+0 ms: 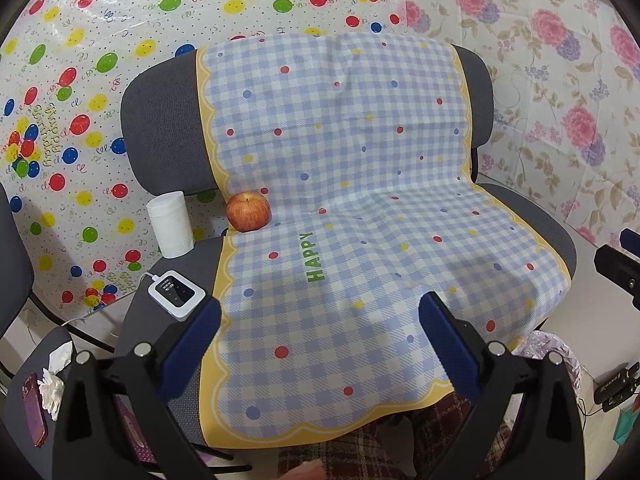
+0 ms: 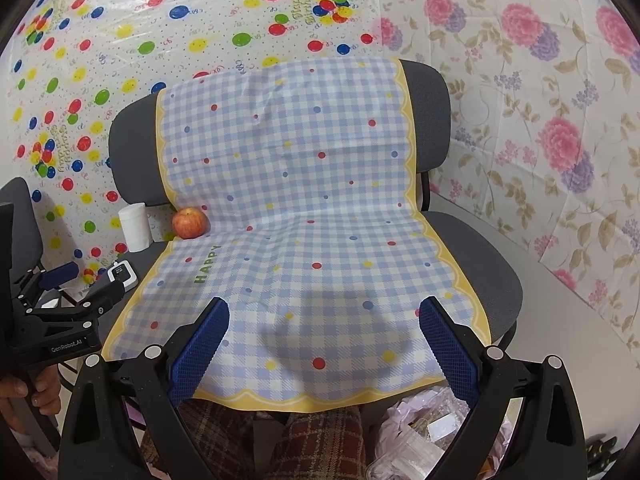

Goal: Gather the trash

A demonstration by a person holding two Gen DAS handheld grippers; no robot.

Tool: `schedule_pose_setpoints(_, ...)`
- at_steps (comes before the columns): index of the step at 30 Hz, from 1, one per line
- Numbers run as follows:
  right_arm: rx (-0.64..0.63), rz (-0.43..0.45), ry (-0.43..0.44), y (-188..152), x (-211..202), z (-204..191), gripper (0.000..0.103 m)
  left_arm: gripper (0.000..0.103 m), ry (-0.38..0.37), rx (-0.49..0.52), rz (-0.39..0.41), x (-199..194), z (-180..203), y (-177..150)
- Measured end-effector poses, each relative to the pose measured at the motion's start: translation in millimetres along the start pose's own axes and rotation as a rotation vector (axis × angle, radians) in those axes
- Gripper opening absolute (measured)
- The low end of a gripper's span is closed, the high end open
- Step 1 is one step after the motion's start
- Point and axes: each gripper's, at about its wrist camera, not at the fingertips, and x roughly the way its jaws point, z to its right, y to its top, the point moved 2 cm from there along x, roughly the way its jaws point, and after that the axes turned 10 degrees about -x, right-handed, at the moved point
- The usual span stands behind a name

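Note:
A grey chair [image 1: 160,140] [image 2: 480,264] is draped with a blue checked cloth [image 1: 340,200] [image 2: 300,220]. A red apple [image 1: 248,212] [image 2: 190,222] sits at the seat's back left. A white paper roll [image 1: 170,224] [image 2: 135,227] stands left of it. My left gripper [image 1: 320,344] is open and empty above the seat's front; it also shows in the right wrist view [image 2: 86,284]. My right gripper [image 2: 324,344] is open and empty over the seat's front edge. A pink-lined trash bin [image 2: 424,436] [image 1: 560,356] with wrappers sits below the seat's front right.
A white device with a cable [image 1: 176,294] [image 2: 122,274] lies on the seat's left edge. Crumpled tissue [image 1: 52,384] and a pink phone [image 1: 34,412] lie on a second chair at left. Balloon-patterned and floral sheets hang behind.

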Motion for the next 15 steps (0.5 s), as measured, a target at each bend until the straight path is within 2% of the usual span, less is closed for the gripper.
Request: schedule_pose_setpoints(15,0.003,-0.001,0.001,0.6,0.0,1.3,0.095,0.096,0.006,-0.005,0.005,-1.0,-1.1,1.0)
